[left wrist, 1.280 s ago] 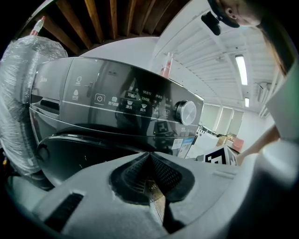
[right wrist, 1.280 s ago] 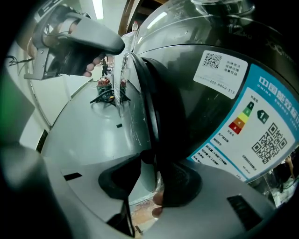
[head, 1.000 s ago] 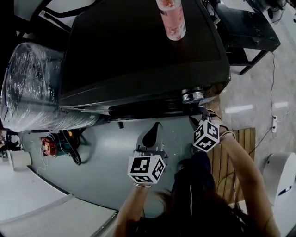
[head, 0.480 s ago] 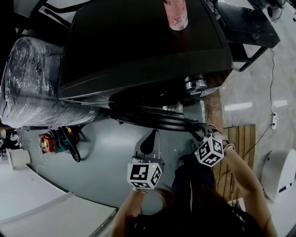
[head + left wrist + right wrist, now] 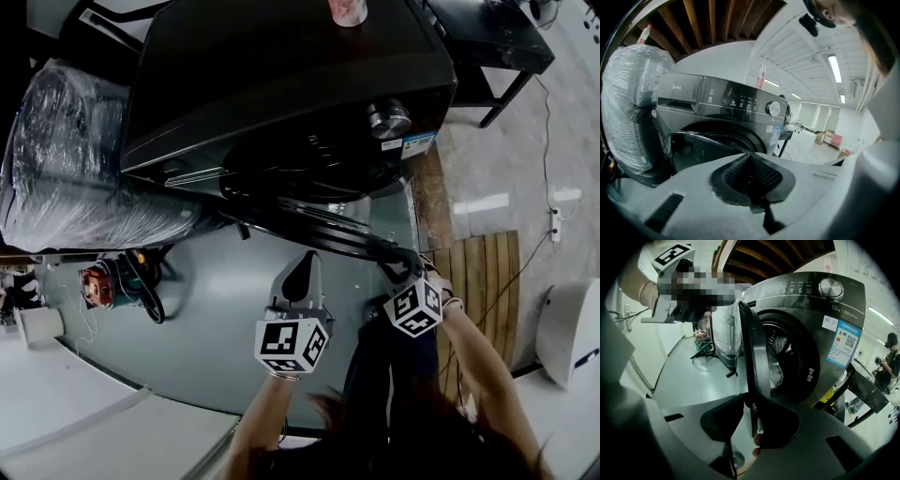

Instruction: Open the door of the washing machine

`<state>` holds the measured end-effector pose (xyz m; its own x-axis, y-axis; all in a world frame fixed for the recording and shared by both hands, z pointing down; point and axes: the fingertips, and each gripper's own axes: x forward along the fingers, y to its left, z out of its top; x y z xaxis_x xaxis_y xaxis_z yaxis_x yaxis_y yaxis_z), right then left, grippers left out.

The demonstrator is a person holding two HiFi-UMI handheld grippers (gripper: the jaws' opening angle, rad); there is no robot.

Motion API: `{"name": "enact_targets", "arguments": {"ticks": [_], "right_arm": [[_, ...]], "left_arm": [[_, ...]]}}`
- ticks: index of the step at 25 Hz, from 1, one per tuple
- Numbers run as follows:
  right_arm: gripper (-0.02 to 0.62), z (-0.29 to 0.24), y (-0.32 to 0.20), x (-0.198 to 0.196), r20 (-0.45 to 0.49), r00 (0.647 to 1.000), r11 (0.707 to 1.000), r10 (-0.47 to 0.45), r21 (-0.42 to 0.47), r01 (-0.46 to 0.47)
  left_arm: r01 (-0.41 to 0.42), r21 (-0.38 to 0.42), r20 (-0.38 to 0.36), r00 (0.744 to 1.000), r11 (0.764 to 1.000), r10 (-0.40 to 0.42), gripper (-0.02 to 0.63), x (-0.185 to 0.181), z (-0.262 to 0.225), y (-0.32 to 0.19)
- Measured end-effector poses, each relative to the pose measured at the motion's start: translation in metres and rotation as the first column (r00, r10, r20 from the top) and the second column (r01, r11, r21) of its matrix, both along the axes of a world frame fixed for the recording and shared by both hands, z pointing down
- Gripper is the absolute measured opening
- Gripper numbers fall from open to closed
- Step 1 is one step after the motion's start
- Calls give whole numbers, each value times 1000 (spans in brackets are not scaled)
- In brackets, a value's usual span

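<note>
The dark front-loading washing machine [image 5: 281,84] fills the top of the head view. Its round door [image 5: 319,230] stands partly open, swung out over the grey floor. My right gripper [image 5: 401,272] is shut on the door's free edge. In the right gripper view the door [image 5: 757,357] runs edge-on between the pads of that gripper [image 5: 751,406], and the drum opening [image 5: 780,352] shows behind it. My left gripper [image 5: 302,272] hangs over the floor in front of the door, touching nothing. In its own view the left gripper [image 5: 751,180] is shut and empty, facing the machine [image 5: 731,108].
A plastic-wrapped bundle [image 5: 66,169] stands left of the machine. A pink bottle [image 5: 347,9] sits on top of it. A red tool with cables [image 5: 98,286] lies on the floor at left. Wooden slats [image 5: 469,281] and a black table [image 5: 487,37] are at right.
The door has swung out from shut to partly open. My right gripper came back toward me with its edge. The left gripper drifted back a little.
</note>
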<state>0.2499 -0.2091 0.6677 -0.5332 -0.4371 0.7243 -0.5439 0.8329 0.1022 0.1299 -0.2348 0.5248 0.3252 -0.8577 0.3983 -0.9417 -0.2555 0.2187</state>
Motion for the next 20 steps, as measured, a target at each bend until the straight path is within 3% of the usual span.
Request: {"name": "enact_targets", "arguments": {"ticks": [5, 8, 12, 20], "right_arm": [[95, 3, 18, -2, 19, 999, 998, 45, -37, -44], [92, 18, 32, 0, -17, 998, 994, 65, -89, -66], [80, 23, 51, -7, -18, 999, 996, 28, -87, -29], [75, 23, 64, -14, 11, 999, 996, 45, -79, -44]], "left_arm": [[18, -1, -4, 1000, 1000, -18, 12, -3, -2, 14], [51, -5, -10, 999, 999, -52, 12, -10, -1, 27], [108, -4, -10, 994, 994, -108, 12, -18, -2, 47], [181, -1, 0, 983, 983, -181, 12, -29, -2, 95]]}}
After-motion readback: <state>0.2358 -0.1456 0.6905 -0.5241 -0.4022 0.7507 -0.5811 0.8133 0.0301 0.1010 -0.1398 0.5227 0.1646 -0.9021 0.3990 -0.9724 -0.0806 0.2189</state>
